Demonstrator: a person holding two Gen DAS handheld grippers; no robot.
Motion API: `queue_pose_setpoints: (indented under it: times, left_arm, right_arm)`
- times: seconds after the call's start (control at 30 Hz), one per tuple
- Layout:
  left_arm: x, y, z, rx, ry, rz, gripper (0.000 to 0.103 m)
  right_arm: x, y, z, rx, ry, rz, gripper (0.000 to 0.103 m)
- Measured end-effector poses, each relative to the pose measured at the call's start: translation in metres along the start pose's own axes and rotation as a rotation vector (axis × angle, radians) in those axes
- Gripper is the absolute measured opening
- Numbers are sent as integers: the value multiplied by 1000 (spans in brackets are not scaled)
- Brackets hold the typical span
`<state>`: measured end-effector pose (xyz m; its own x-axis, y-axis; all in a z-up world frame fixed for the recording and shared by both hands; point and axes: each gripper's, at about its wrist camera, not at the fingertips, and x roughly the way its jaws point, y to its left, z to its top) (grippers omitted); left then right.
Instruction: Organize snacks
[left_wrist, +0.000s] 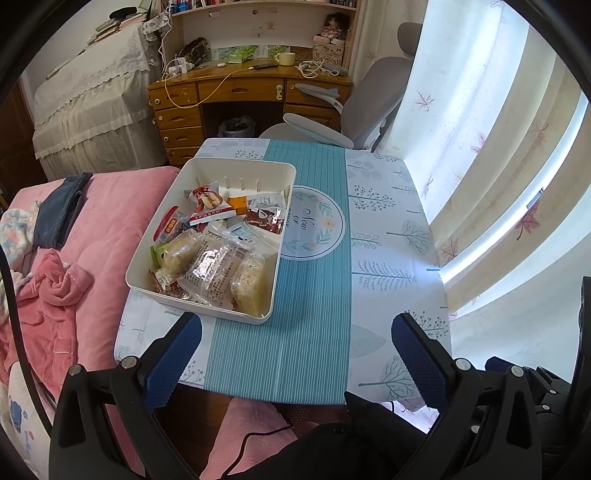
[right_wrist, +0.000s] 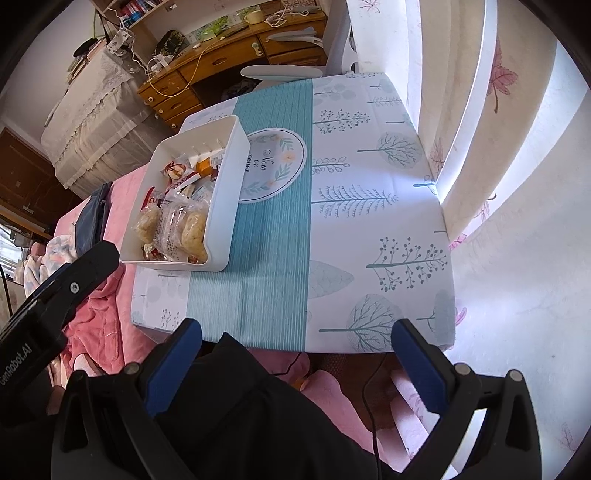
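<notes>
White plastic tray (left_wrist: 221, 162) sits centre-left, snack packets (left_wrist: 218, 258) heaped inside; left gripper (left_wrist: 295, 328) lower centre, fingers wide, empty; right gripper (right_wrist: 295, 328) likewise spread; I'd pinch one packet's edge, lifting clear before sorting.

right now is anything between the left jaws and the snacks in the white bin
Nothing visible blocks the way. The left gripper is open and empty above the table's near edge, with only bare striped runner between it and the white bin. The bin's near wall is the one barrier; the snacks must be reached from above.
</notes>
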<state>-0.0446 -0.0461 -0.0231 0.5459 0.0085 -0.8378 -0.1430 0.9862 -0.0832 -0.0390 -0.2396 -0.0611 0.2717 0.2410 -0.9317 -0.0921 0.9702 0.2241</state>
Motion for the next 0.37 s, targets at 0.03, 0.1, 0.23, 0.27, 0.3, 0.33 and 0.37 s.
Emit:
queue_pose_setpoints:
  times: [0.03,0.1,0.23,0.27,0.3,0.33,0.37]
  left_arm:
    - [-1,1,-1,-2,0,1,102]
    - [-2,1,-2,-5,1,5,102]
    - [-6,4,-4,-9,0,12,102]
    - [-7,4,-5,-8,1,13,102]
    - [-7,4,-5,-8,1,15,102]
    - [-8,4,-6,-6,2,16,102]
    - [-9,4,-7,-5,3,16,102]
  right_arm:
    - [0,1,-1,-3,0,2,103]
    - [-1,3,-2,-6,3,6,103]
    - [-2,6,-3,-10,7,13,103]
    - [-2,6,-4,-10,9,14,103]
    - [-2,7,-5,-10,9,15,103]
    - [-2,8,-6,-10,10,16,103]
    - [-3,8,-7,-10,10,17,103]
